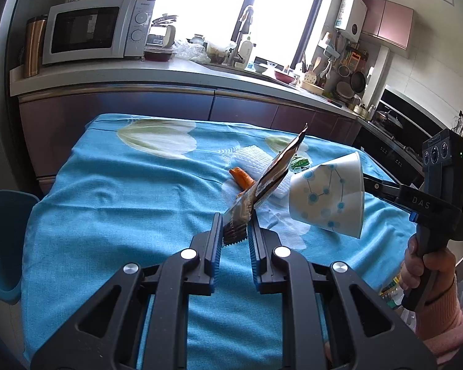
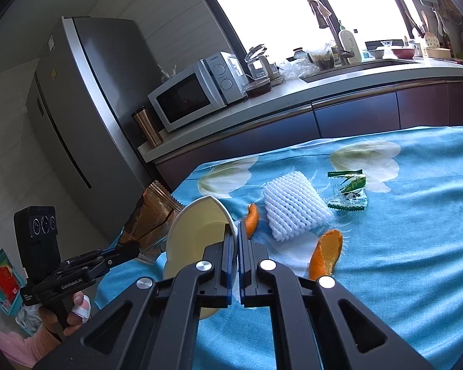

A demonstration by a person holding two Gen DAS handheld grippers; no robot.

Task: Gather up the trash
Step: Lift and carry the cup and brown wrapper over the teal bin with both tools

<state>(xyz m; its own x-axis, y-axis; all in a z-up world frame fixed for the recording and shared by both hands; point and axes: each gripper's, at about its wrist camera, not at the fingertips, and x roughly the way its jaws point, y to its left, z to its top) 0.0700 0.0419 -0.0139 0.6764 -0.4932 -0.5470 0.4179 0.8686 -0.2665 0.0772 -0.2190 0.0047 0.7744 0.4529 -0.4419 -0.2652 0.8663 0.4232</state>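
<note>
Your left gripper (image 1: 235, 231) is clamped on the lower edge of a brown foil wrapper (image 1: 271, 172); jaws nearly closed, wrapper standing up and tilted away over the table. Your right gripper (image 2: 235, 240) is pinched on the rim of a paper cup (image 2: 197, 234), one finger inside and one outside, cup on its side and lifted off the cloth. Wrapper tip is close to the cup mouth; can't tell if they touch.

Progress, my read: early to midway. Two pieces are in hand, neither binned. Lying on the blue tablecloth (image 2: 416, 246): white foam fruit net (image 2: 294, 209), two orange peels (image 2: 325, 252) and (image 2: 252, 217), and a green-and-clear candy wrapper (image 2: 348, 192). So at least four pickups left after these two drop.

View differences:
- Left wrist view shows a blue bin (image 1: 3, 240) beside the table's left edge, below table height. Right wrist view doesn't show it.
- Right wrist view shows the loose trash cleanly. In the left wrist view the held wrapper and cup block most of it; only one peel and part of the net are clear.
- Left wrist view shows the cup's outside with its blue dot print; right wrist view shows the pale inside.
</note>
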